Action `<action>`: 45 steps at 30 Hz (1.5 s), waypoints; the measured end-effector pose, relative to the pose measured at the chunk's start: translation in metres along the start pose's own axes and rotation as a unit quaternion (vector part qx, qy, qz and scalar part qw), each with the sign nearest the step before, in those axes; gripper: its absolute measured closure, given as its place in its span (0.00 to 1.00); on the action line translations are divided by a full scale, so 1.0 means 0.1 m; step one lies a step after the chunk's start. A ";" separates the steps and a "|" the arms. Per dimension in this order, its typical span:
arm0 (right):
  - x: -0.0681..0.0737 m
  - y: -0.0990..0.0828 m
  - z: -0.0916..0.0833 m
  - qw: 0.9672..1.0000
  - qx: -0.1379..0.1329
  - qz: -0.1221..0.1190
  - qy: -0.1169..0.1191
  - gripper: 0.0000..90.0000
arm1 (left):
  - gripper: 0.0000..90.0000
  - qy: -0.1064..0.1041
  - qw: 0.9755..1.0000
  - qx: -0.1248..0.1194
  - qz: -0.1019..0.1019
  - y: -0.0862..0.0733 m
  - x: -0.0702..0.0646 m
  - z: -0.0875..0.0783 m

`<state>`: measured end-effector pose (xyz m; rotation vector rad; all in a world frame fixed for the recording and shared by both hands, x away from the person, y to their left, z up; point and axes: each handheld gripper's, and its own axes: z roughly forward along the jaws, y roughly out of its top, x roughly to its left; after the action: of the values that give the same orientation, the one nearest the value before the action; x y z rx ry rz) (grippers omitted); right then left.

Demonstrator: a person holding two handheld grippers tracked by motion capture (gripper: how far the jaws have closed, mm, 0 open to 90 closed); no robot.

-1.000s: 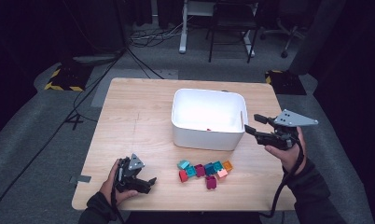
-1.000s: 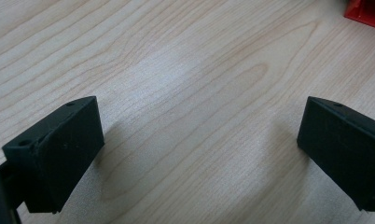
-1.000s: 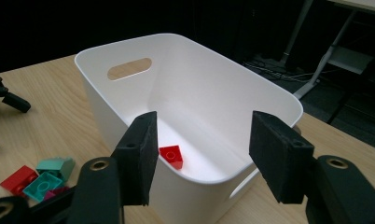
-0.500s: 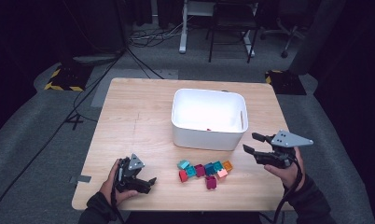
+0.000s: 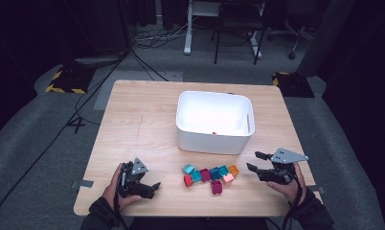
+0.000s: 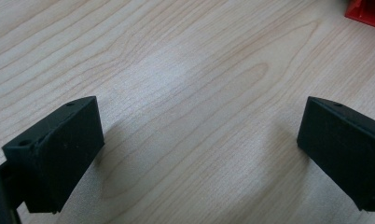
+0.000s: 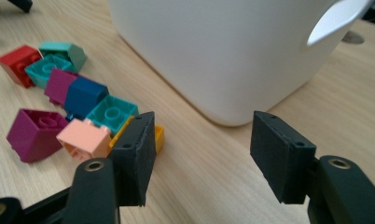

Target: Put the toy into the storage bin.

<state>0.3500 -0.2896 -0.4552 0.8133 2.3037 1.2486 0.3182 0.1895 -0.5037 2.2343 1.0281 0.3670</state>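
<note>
We bring our right gripper [image 5: 255, 162], jaws spread and empty, level toward the orange brick [image 5: 233, 169] at the near end of the brick cluster [image 5: 209, 174] before the white bin [image 5: 213, 122], straddling it squarely. Our left gripper [image 5: 152, 186] rests spread on the table [image 5: 138, 115].

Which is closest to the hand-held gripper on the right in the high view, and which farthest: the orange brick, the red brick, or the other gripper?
From the right hand-held gripper:
1. Orange brick, at the near end of the brick cluster, just to its left.
2. Red brick, at the cluster's far left end.
3. Left hand-held gripper, across the table near the front left edge.
</note>
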 end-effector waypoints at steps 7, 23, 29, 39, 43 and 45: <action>0.07 -0.14 0.18 0.999 0.024 0.010 0.030 0.45 | 0.01 0.000 1.000 0.000 0.000 0.00 0.00 0.00; 0.34 -0.20 0.52 0.997 0.062 -0.030 0.045 0.44 | 0.01 -0.003 1.000 0.000 0.000 0.00 0.00 0.00; 0.36 -0.16 0.60 0.997 0.067 -0.018 0.045 0.44 | 0.01 -0.003 1.000 0.001 0.000 0.00 0.00 0.00; 0.34 -0.17 0.58 0.997 0.067 -0.011 0.045 0.54 | 0.01 -0.004 1.000 0.001 0.000 0.00 0.00 0.00; 0.32 -0.19 0.55 0.997 0.066 -0.010 0.043 0.64 | 0.01 -0.004 1.000 0.001 0.000 0.00 0.00 0.00; 0.30 -0.20 0.52 0.998 0.058 -0.007 0.039 0.65 | 0.01 -0.003 1.000 0.001 0.000 0.00 0.00 0.00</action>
<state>0.3511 -0.2467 -0.5015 0.7975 2.4602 1.1692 0.3184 0.1894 -0.5039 2.2354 1.0252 0.3587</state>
